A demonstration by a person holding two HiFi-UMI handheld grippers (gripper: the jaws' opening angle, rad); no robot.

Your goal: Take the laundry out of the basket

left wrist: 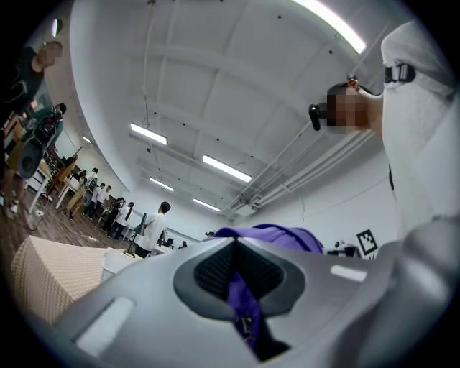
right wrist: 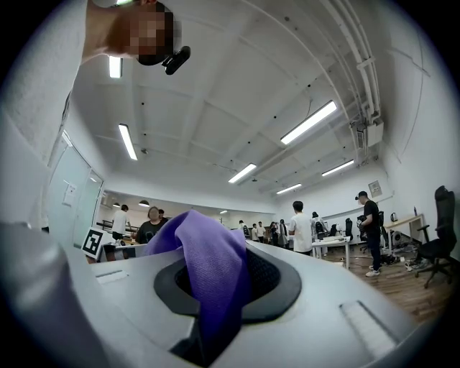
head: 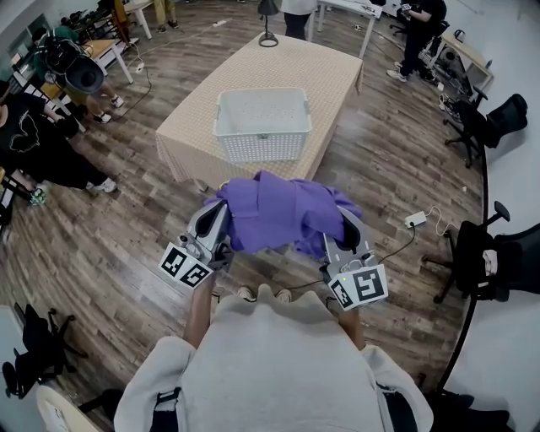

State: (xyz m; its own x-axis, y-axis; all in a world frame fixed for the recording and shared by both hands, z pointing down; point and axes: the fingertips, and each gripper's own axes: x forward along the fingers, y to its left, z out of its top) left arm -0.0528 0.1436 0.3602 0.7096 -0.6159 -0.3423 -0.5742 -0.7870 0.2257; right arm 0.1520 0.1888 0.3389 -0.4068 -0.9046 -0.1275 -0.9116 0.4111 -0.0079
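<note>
A purple garment (head: 283,211) hangs spread between my two grippers, held up close to my chest above the wooden floor. In the head view, my left gripper (head: 222,215) is shut on the garment's left edge and my right gripper (head: 346,226) is shut on its right edge. In the left gripper view, purple cloth (left wrist: 243,298) is pinched between the dark pads of the left gripper (left wrist: 241,287). The right gripper view shows a thick purple fold (right wrist: 212,269) clamped in the right gripper (right wrist: 214,302). The white laundry basket (head: 261,145) stands on the cloth-covered table (head: 312,72) ahead and looks empty.
A black lamp (head: 268,25) stands at the table's far end. People sit and stand at the left (head: 38,143) and the far right (head: 420,34). Black office chairs (head: 489,122) line the right wall. A white power strip (head: 415,219) with a cable lies on the floor.
</note>
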